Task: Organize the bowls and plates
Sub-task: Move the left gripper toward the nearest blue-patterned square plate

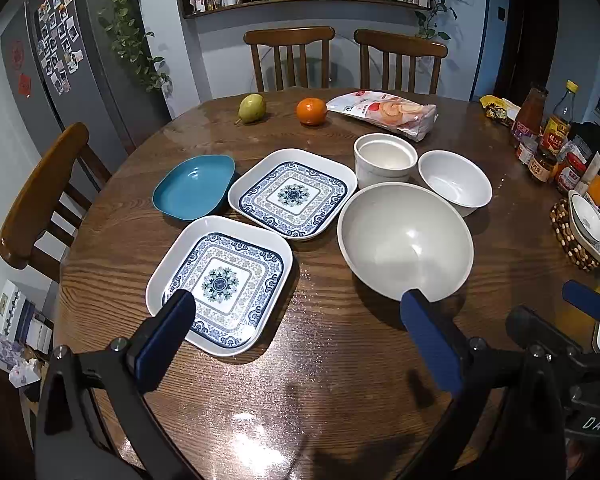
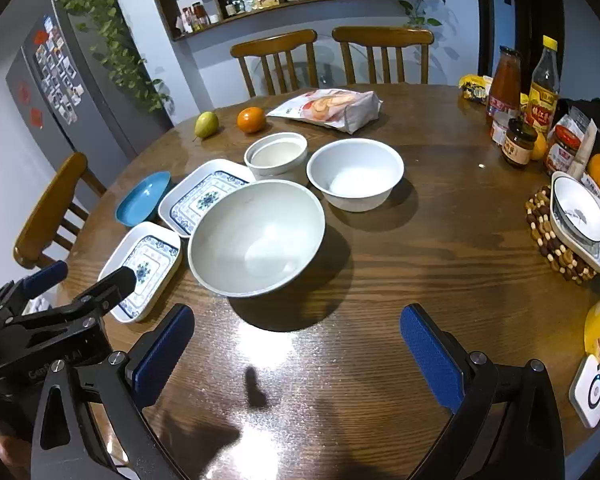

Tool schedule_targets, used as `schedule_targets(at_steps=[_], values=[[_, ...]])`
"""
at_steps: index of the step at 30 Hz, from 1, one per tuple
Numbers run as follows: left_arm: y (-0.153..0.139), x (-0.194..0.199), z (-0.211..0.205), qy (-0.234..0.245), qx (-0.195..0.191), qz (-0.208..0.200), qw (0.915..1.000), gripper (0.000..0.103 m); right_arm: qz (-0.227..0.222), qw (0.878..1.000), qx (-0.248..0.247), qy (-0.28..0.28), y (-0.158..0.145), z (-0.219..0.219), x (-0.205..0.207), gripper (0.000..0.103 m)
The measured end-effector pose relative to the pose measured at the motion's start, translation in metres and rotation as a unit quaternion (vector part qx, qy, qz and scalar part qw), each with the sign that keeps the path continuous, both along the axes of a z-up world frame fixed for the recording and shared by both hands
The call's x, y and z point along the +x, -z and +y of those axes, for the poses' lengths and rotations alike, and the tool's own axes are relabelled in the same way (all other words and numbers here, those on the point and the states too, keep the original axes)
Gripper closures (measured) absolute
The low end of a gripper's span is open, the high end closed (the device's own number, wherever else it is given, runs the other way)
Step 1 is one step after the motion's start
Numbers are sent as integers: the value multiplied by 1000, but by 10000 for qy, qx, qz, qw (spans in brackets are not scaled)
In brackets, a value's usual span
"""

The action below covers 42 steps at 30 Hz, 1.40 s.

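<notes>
The dishes sit grouped on the round wooden desk (image 1: 340, 360); leftmost is the blue dish (image 1: 194, 188), just beside it the far patterned square plate (image 1: 294, 194), with the near patterned square plate (image 1: 220, 284) in front of that one; to the right come the large grey-white bowl (image 1: 406, 240), the straight-walled white bowl (image 1: 384, 160) behind it, and the smaller round white bowl (image 1: 456, 182) furthest right.

The left gripper (image 1: 298, 316) hangs above the desk between the near plate and the large bowl, jaws spread to their widest and holding nothing; the right gripper (image 2: 298, 328) hovers over bare wood in front of the large bowl, equally wide and empty.

Likely risks: the plate rims lie low against the desk, so a shallow pinch may slip off the glazed edge; the two plates nearly touch, and lifting one could drag the other or nudge the blue dish; the big bowl could tip if seized by one side of its rim; the two grippers work close together and might collide.
</notes>
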<state>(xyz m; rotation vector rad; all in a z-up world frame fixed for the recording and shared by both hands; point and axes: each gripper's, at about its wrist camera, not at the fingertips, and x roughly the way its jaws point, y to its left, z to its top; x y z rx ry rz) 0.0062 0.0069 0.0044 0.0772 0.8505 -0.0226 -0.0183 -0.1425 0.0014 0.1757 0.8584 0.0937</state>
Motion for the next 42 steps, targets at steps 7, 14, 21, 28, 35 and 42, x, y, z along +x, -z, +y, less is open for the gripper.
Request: schedule_targets(at_steps=[7,14,21,28,35,42], values=[[0,1,1,0,-32,-14,10000,1,25,10000,-8,-73,1,6,0,0],[-1,3,5,-34,-58,-32,10000,1,-1,10000,6,-98,0,8,2,0],[-2,6,11,-75,-64,-1,10000,1,-20,9999,-11,-138,0,13,2,0],[-1,8,13,-44,-58,14,10000,1,-9,9998,1,-174,0,19,4,0],[-2,10,16,-13,-62,20,10000,1,-11,9998,4,-194,-1,23,4,0],[0,13,20,7,-64,74,10000,1,20,9998,21,-194,1,27,5,0]])
